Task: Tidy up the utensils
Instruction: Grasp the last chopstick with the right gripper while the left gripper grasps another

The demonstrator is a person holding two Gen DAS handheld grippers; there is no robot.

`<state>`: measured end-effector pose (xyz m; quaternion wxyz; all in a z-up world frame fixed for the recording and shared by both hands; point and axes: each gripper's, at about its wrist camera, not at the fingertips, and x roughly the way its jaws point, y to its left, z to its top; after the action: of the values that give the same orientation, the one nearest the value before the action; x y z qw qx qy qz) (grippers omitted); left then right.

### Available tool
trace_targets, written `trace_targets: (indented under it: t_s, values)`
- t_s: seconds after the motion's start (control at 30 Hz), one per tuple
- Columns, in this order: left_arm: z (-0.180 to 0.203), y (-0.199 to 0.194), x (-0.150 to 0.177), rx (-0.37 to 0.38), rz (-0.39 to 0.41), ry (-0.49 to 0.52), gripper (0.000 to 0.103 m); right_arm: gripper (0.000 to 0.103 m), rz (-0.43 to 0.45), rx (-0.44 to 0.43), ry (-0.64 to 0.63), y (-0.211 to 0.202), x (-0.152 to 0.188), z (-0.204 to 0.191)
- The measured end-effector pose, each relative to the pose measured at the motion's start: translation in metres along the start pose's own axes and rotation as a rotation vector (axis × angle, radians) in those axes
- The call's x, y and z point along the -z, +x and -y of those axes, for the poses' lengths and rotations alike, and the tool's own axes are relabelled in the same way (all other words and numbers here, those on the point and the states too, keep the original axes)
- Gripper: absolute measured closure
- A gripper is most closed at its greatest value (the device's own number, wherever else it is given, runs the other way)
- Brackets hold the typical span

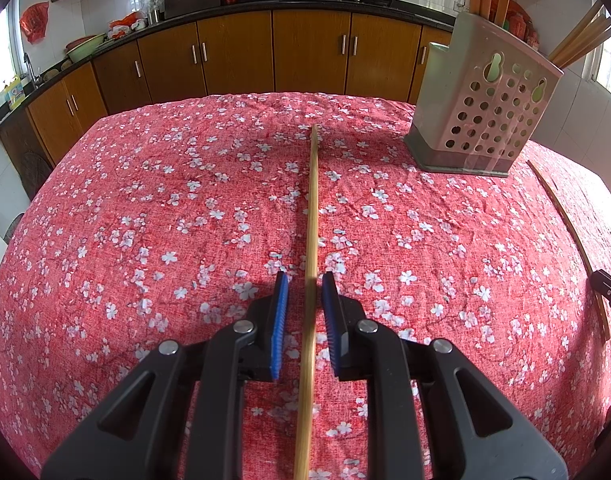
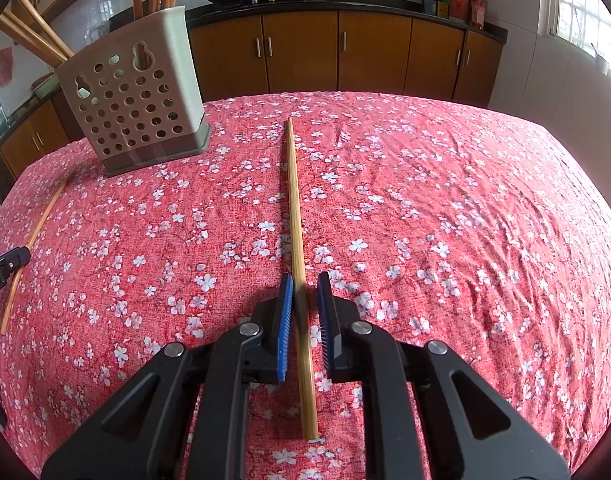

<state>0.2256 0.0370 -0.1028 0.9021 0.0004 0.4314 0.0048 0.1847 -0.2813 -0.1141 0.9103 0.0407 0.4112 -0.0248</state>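
One bamboo chopstick (image 1: 312, 216) lies on the red floral tablecloth, running straight away from my left gripper (image 1: 304, 280). Its near part passes between the open blue pads, with a gap on both sides. A second chopstick (image 2: 295, 216) lies the same way between the blue pads of my right gripper (image 2: 304, 280), which stand narrowly apart around it. The perforated pink utensil holder (image 1: 489, 108) stands at the back of the table with several chopsticks and wooden handles in it. It also shows in the right wrist view (image 2: 133, 96).
The right gripper's chopstick (image 1: 573, 236) and its black finger show at the right edge of the left wrist view. The left one's chopstick (image 2: 33, 240) shows at the left edge of the right wrist view. Wooden kitchen cabinets (image 1: 265, 52) stand behind the table (image 2: 465, 200).
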Motion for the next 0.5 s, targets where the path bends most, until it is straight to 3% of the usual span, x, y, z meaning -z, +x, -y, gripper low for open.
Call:
trace_targets:
  t_s: [0.17, 0.5]
  values:
    - [0.004, -0.005, 0.008, -0.024, -0.001, 0.048, 0.083, 0.089, 0.000, -0.007, 0.008, 0.000, 0.001, 0.001]
    - [0.000, -0.015, 0.020, -0.029, -0.002, 0.050, 0.083, 0.089, -0.002, -0.021, 0.004, -0.004, 0.004, 0.000]
